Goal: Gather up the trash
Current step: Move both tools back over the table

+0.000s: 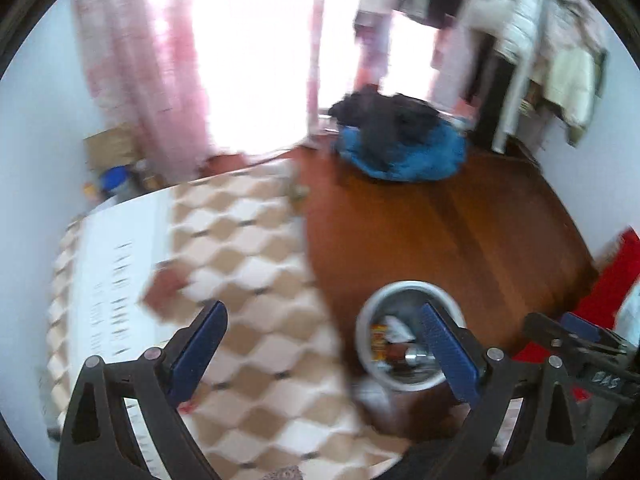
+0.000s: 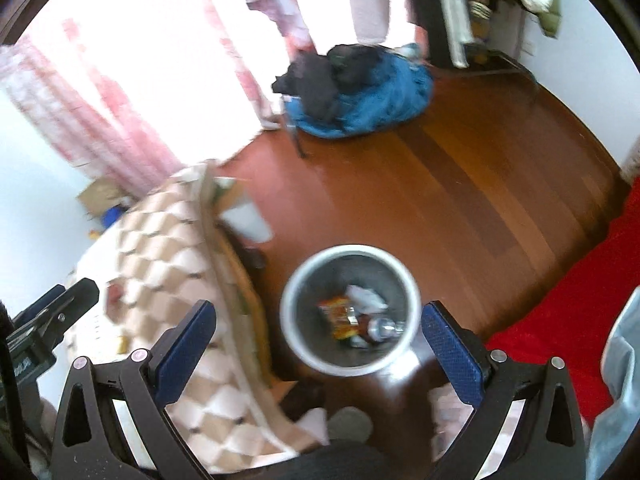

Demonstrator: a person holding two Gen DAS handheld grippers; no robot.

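A grey round trash bin (image 2: 308, 276) stands on the wooden floor beside the table; it also shows in the left wrist view (image 1: 370, 312). Inside lie an orange snack wrapper (image 2: 339, 316), white crumpled paper (image 2: 366, 297) and a shiny can (image 2: 382, 326). My right gripper (image 2: 318, 326) is open and empty, above the bin. My left gripper (image 1: 324, 328) is open and empty, over the edge of the checkered tablecloth (image 1: 248, 256). A reddish-brown scrap (image 1: 164, 286) lies on the cloth ahead of the left finger. The right gripper shows at the right of the left wrist view (image 1: 576, 334).
A white printed sheet (image 1: 116, 276) lies on the table's left side. A blue and black clothes pile (image 2: 356, 88) lies on the floor by pink curtains (image 1: 136, 68). A red cloth (image 2: 568, 312) is at the right. Boxes and jars (image 1: 116, 168) stand behind the table.
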